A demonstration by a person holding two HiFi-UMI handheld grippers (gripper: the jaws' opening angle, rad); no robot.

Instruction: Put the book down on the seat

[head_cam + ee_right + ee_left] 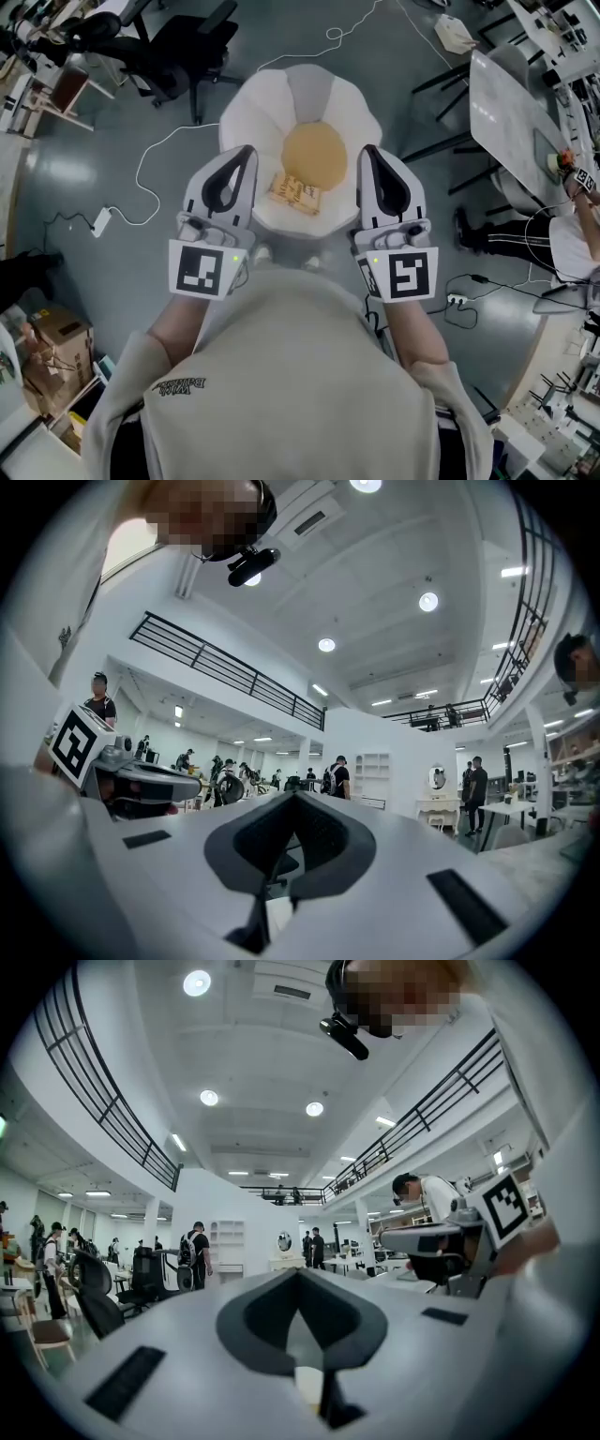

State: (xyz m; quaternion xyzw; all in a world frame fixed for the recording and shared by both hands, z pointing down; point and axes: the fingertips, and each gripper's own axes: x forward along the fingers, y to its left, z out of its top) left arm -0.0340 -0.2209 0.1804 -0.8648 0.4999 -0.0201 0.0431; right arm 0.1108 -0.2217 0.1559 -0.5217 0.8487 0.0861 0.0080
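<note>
A small tan book [295,194] lies on the front part of the white petal-shaped seat [253,112], just below its round tan cushion [314,155]. My left gripper [247,152] is held above the seat's left side, jaws together, nothing in them. My right gripper [367,152] hangs over the seat's right side, likewise shut and empty. Neither touches the book, which lies between them and lower down. In the left gripper view the left gripper [298,1274] points out across a large hall, and in the right gripper view the right gripper [295,797] does the same. The book shows in neither.
A black office chair [178,47] stands behind the seat at the left. A white cable [150,178] and a plug block [101,222] lie on the grey floor. A grey table [511,103] and a seated person [562,234] are at the right. Cardboard boxes [56,337] sit at the lower left.
</note>
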